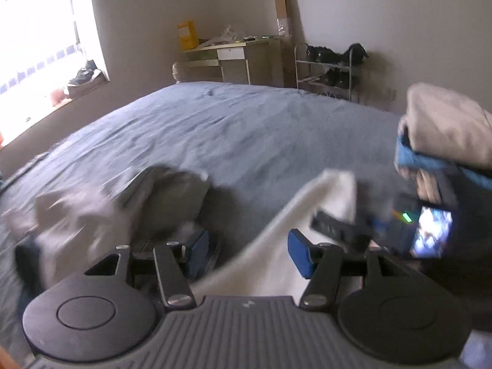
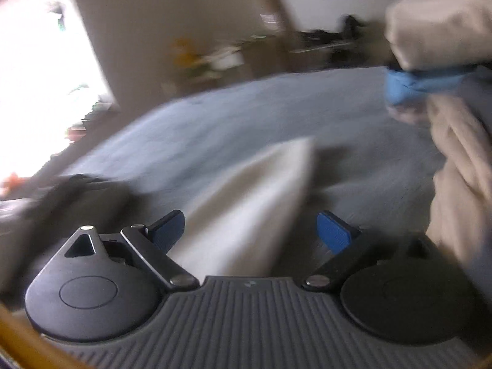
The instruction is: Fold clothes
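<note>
Left tool [image 1: 252,255] jaws apart; right tool [image 2: 252,230] jaws apart, angled downward.

White cloth [image 1: 276,246] is lying in a peaked fold on blue bed [image 1: 246,129], w/ crumpled grey garment [image 1: 101,212] sitting just left.

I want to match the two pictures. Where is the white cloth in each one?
Left wrist view: the white cloth rises from bottom centre toward the right, between the gripper's fingers.
Right wrist view: the white cloth sits at centre, between the fingers, pointing up.
Shared landmark: the blue bedsheet behind it.
</note>
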### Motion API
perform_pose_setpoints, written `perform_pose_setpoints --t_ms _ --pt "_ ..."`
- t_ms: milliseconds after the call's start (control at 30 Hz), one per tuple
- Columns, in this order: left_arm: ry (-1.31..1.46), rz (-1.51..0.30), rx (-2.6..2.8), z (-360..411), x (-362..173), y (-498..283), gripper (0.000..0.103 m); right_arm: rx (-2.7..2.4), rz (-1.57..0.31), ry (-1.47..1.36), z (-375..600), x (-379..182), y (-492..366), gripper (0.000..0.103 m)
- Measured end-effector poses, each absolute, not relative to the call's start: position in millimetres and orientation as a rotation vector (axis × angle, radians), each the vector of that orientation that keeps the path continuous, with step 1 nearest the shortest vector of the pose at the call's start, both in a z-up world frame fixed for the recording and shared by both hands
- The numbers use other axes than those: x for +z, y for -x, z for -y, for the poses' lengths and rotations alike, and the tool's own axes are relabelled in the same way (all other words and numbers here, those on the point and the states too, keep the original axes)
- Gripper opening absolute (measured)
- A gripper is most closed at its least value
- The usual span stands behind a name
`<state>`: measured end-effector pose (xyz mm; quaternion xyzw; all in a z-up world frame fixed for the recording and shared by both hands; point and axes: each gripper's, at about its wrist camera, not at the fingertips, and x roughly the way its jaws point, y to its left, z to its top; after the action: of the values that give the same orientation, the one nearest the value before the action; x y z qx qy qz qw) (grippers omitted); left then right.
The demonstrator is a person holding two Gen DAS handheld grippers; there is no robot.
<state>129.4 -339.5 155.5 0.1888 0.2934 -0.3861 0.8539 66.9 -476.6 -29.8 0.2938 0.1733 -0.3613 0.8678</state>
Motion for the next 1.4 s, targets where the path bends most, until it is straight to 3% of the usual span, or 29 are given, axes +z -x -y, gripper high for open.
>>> perform_pose_setpoints --t_ms 133,267,333,467,567,600,633,667,700,767,900,1133,1400 --pt "-0.384 -0.772 -0.95 418 120 -193 0.057 -0.829 -0.257 -0.682 508 -36 -74 0.099" --pt "-0.341 -0.814 -1.057 478 79 -229 0.057 -0.794 -0.134 -0.809 519 -49 -59 0.096" --pt "-0.275 -0.909 -1.115 497 57 -250 0.057 -0.809 -0.065 -0.9 522 -56 -52 0.079" --pt "-0.179 -1.034 -1.189 506 18 -272 0.054 -0.797 -0.059 -0.95 525 -61 -45 0.066" --pt "-0.1 -1.092 -1.253 507 -2 -281 0.054 -0.714 -0.055 -1.037 531 -65 -44 0.044" --pt "-0.091 -1.093 -1.249 506 -4 -281 0.046 -0.677 -0.062 -1.066 532 -67 -43 0.035" --pt "-0.093 -1.082 -1.234 506 -5 -280 0.026 -0.66 -0.069 -1.077 533 -67 -42 0.033" --pt "-0.102 -1.07 -1.219 506 -7 -278 0.013 -0.646 -0.075 -1.085 534 -66 -42 0.028" --pt "-0.112 -1.058 -1.205 507 -9 -276 0.006 -0.633 -0.081 -1.093 534 -65 -42 0.021" --pt "-0.177 -0.971 -1.199 506 -5 -263 0.006 -0.598 -0.094 -1.105 530 -64 -39 0.009" --pt "-0.097 -0.846 -1.162 475 13 -248 0.005 -0.492 -0.033 -1.107 522 -57 -35 0.007" --pt "0.065 -0.671 -1.159 381 93 -224 0.005 -0.232 0.059 -1.145 522 -36 -33 0.007" --pt "0.288 -0.486 -1.138 268 182 -152 0.005 0.202 0.222 -0.895 470 64 -5 0.006"
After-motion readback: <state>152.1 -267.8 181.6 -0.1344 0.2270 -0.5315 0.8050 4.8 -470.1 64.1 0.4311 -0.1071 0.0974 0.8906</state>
